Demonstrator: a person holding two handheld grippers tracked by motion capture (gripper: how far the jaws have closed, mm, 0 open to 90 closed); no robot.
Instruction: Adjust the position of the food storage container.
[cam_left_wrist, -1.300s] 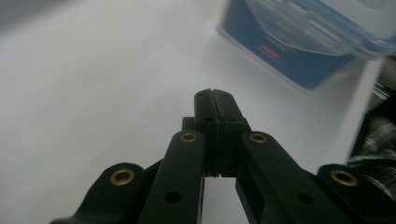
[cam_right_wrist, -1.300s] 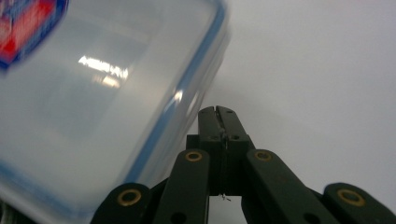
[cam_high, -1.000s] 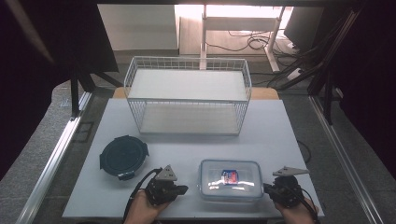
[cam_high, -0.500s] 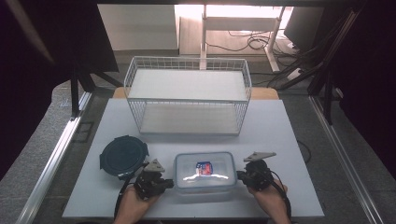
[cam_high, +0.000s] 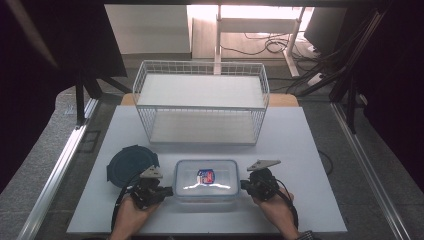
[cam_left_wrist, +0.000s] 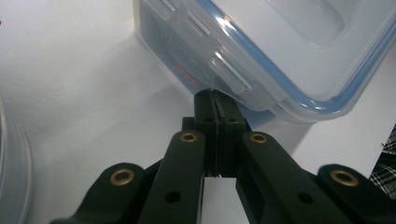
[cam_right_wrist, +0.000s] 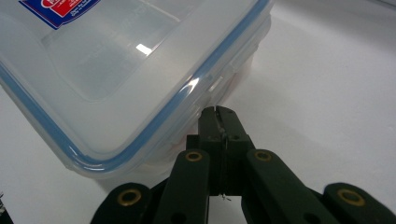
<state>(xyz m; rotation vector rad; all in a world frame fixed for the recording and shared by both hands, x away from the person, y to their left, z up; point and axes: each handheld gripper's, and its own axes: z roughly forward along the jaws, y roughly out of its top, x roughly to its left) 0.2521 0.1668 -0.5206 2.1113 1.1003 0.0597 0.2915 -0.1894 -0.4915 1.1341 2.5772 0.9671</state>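
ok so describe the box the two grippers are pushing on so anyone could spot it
Start at the white wire basket at the far side of the white table. In front of it, near the table's front edge, lies the clear lidded box. Unlike the round dark lid to its left, it is rectangular, blue-sealed, with a red-and-blue sticker.

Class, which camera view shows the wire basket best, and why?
The high view: there the white wire basket stands whole at the far side of the table, beyond the clear lidded container. Both gripper views look close at that container's ends and give nothing of the basket.
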